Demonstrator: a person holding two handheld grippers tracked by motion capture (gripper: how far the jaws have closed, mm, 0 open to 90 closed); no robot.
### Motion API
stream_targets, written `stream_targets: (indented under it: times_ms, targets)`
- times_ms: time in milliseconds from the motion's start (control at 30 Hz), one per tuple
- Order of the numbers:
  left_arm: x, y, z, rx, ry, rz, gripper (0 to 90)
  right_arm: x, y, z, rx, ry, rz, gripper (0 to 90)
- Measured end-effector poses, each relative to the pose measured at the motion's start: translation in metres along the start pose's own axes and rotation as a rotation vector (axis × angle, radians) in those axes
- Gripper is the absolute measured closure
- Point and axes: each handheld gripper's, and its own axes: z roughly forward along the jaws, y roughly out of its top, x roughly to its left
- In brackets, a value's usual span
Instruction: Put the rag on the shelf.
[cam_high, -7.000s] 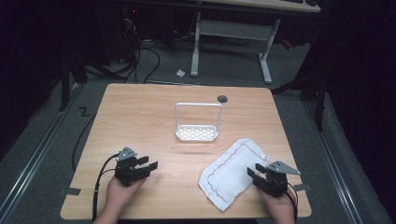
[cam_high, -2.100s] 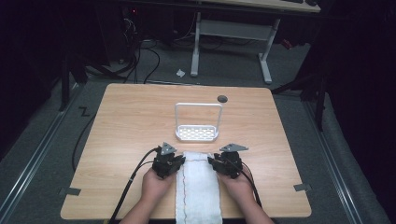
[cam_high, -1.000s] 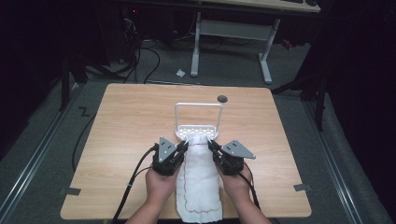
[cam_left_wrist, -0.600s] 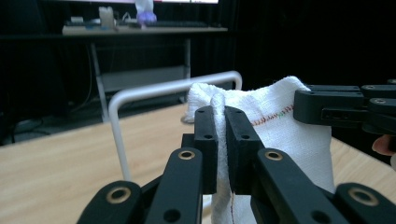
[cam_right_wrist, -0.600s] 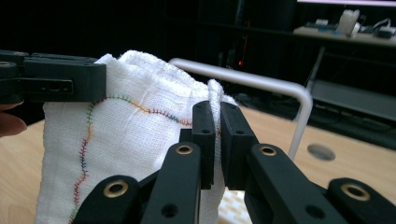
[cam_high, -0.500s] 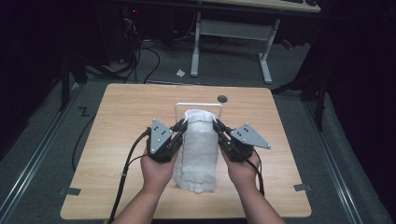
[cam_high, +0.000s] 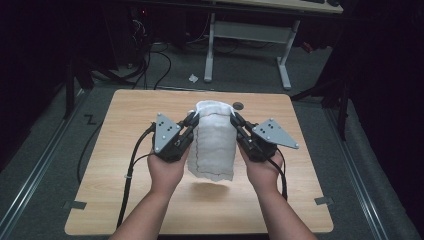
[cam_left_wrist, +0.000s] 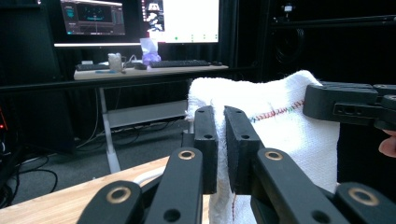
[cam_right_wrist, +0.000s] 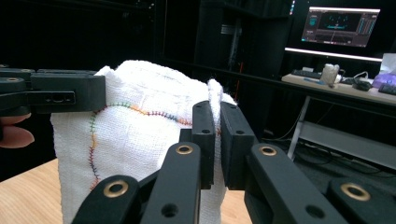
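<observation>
We have a wooden table (cam_high: 125, 200) in a dark room, and above its middle hangs a white cloth (cam_high: 214, 145), a folded towel with a wavy coloured stitch line near its edge. It is off the tabletop: the lower hem hangs free and throws a shadow on the wood beneath.

Left gripper (cam_high: 191, 120) pinches the cloth's top left corner; in the left gripper view its jaws are nearly together with a fold of the white weave (cam_left_wrist: 275, 135) clamped between the pads. Right gripper (cam_high: 235, 119) does the same on the top right corner; in the right gripper view the jaws are almost closed on the hem (cam_right_wrist: 140, 135), the stitching running right up to them. So both are gripping the cloth, neither loose.

The person's hands (cam_high: 165, 170) come in from the bottom edge, cables trailing off the grippers. A white wire rack sits behind the cloth, mostly hidden; in the left gripper view we make out a bit of its white frame (cam_left_wrist: 144, 175) low by the table edge.

Step in hand, as we judge it: the carry phase, cloth held up by two corners, hanging as a narrow folded strip. Likely next: bring it forward over the rack's top bar and drape it. That calls for keeping both pinches firm, keeping the top edge level, clearing the bar's height, then lowering evenly before letting go.
</observation>
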Motion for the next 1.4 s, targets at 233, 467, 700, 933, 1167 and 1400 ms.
stream_targets:
  times_ms: [233,467,700,933,1167,1400]
  targets:
    - [-0.003,0.0,0.002,0.006,0.003,0.006,84.3,0.0,0.001,0.0,-0.007,0.002,0.013,86.0]
    - [0.002,0.01,0.01,0.014,0.015,0.021,84.4,-0.005,0.008,0.005,-0.007,-0.006,0.009,85.9]
    - [0.014,0.029,0.029,0.025,0.022,0.029,84.5,-0.019,0.024,0.017,-0.011,-0.018,0.044,86.0]
    - [0.03,0.043,0.054,0.033,0.042,0.024,84.5,-0.031,0.038,0.037,-0.019,-0.038,0.042,86.0]
    - [0.049,0.049,0.082,0.076,0.06,0.039,84.5,-0.049,0.045,0.065,0.006,-0.047,0.071,86.0]
    - [0.06,0.053,0.103,0.087,0.091,0.062,84.4,-0.059,0.046,0.087,0.04,-0.059,0.08,86.0]
